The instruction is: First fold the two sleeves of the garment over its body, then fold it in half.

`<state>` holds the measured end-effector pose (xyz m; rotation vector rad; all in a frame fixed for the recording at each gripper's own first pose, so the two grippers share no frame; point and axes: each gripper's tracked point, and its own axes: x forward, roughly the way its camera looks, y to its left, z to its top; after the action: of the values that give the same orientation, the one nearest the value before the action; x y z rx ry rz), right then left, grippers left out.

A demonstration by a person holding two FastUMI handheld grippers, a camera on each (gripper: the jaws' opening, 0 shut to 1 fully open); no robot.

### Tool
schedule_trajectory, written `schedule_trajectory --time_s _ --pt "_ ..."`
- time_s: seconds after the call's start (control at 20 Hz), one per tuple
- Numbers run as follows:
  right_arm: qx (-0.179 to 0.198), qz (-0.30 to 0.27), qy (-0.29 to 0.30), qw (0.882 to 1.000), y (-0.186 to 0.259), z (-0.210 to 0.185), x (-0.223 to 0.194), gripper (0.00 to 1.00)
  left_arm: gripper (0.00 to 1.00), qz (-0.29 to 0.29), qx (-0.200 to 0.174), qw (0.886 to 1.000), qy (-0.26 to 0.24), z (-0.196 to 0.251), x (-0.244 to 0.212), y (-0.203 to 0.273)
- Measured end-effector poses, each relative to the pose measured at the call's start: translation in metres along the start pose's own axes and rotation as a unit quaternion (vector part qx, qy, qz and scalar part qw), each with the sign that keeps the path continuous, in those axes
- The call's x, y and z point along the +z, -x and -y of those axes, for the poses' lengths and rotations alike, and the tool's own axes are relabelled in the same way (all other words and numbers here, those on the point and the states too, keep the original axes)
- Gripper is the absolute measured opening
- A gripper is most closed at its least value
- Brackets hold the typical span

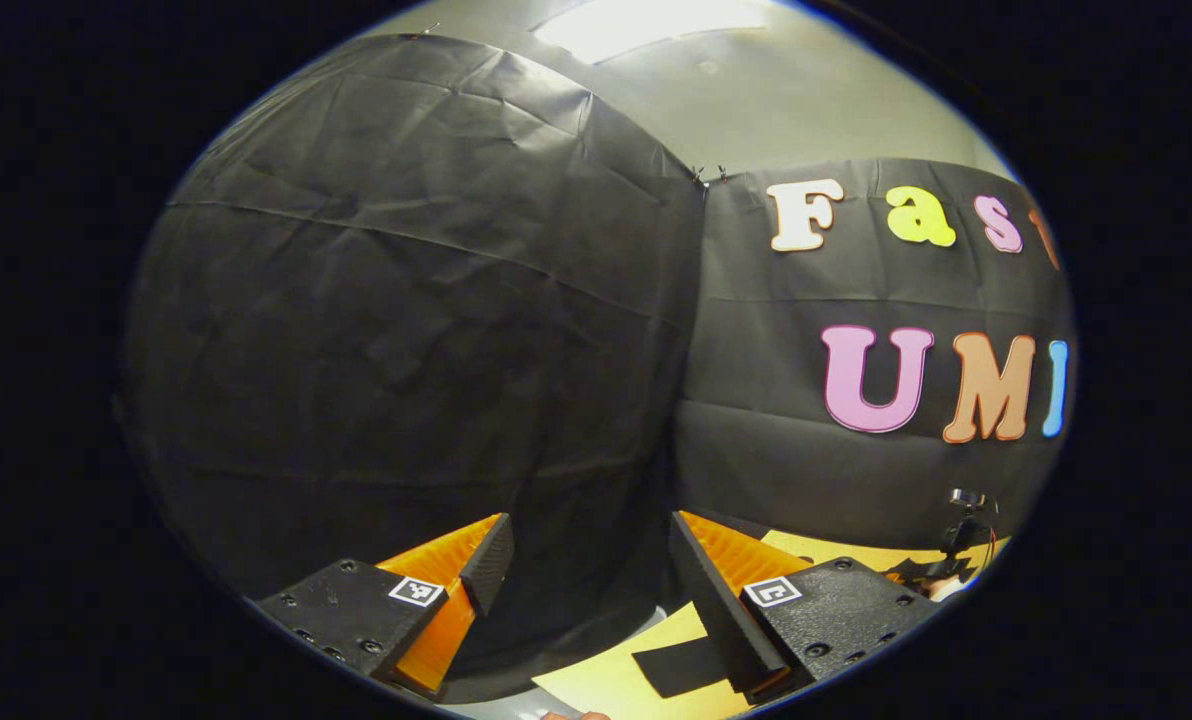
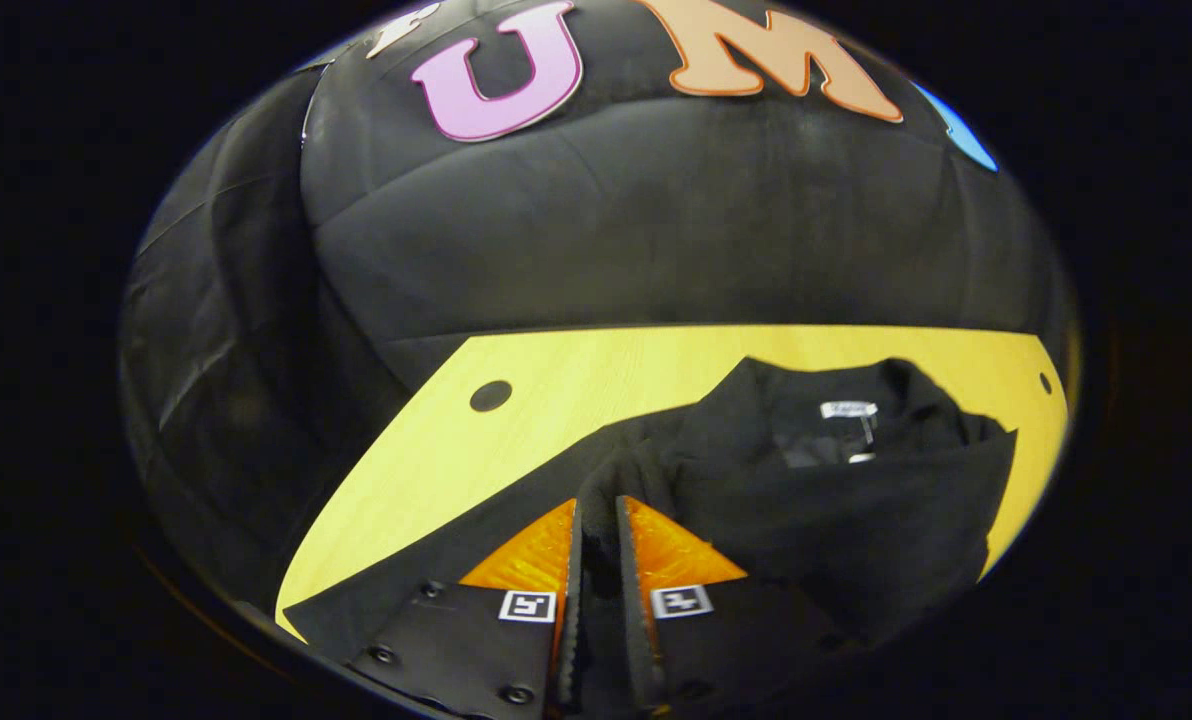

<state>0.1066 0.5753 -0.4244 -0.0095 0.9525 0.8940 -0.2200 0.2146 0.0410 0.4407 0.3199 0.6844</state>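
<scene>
In the right gripper view a black garment (image 2: 856,510) lies on the yellow wooden table (image 2: 516,440), its collar with a white label (image 2: 849,409) toward the far side. My right gripper (image 2: 598,510) is shut on a raised fold of this black fabric, which runs up between the two fingers; I cannot tell whether the fold is a sleeve. My left gripper (image 1: 591,535) is held high with its fingers wide apart and nothing between them, facing the booth wall. Below it, a small flat black piece (image 1: 678,667) rests on the table (image 1: 596,685).
The black cloth wall stands close behind the table on two sides. There is a round dark hole (image 2: 491,395) in the tabletop to the left of the garment and a smaller one (image 2: 1045,381) at the far right. A small black device on a stand (image 1: 966,525) sits at the table's edge.
</scene>
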Motion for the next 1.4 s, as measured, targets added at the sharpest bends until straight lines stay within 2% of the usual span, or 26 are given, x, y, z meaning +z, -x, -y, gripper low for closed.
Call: schedule_trajectory --time_s 0.05,0.15,0.25,0.3,0.55,0.8,0.95,1.15,1.2,1.3,1.4 --pt "0.005 -0.008 -0.008 1.000 -0.010 0.008 -0.002 0.18 0.92 -0.004 0.001 1.000 -0.002 0.000 -0.002 -0.002" --pt "0.014 -0.014 -0.008 1.000 -0.020 0.014 -0.018 0.56 0.92 -0.009 -0.003 1.000 0.006 -0.001 -0.005 -0.001" --pt "0.006 -0.001 0.006 1.000 -0.017 0.011 -0.011 0.94 0.92 -0.011 -0.010 1.000 0.016 -0.002 -0.013 -0.004" --pt "0.007 0.009 0.015 1.000 -0.011 0.009 -0.004 0.98 0.92 -0.013 -0.014 1.000 0.019 -0.001 -0.019 -0.004" --pt "0.037 0.076 0.025 0.996 0.048 0.012 0.047 0.98 0.92 -0.044 -0.064 0.997 0.024 0.041 -0.062 -0.026" --pt "0.011 0.175 0.041 0.984 0.166 0.059 0.104 0.98 0.93 -0.114 -0.126 0.985 0.013 0.098 -0.148 -0.038" --pt "-0.030 0.237 0.031 0.971 0.249 0.113 0.120 0.98 0.93 -0.174 -0.139 0.975 -0.016 0.115 -0.220 -0.041" --pt "-0.105 0.315 0.005 0.943 0.351 0.191 0.117 1.00 0.94 -0.256 -0.140 0.956 -0.036 0.124 -0.305 -0.040" --pt "-0.129 0.317 0.002 0.940 0.370 0.209 0.109 0.97 0.94 -0.279 -0.138 0.949 -0.043 0.123 -0.325 -0.035" --pt "-0.178 0.306 -0.001 0.935 0.398 0.241 0.089 0.97 0.95 -0.307 -0.141 0.940 -0.050 0.127 -0.349 -0.032" --pt "-0.200 0.306 -0.013 0.931 0.422 0.259 0.079 0.97 0.95 -0.320 -0.139 0.936 -0.053 0.128 -0.359 -0.033"
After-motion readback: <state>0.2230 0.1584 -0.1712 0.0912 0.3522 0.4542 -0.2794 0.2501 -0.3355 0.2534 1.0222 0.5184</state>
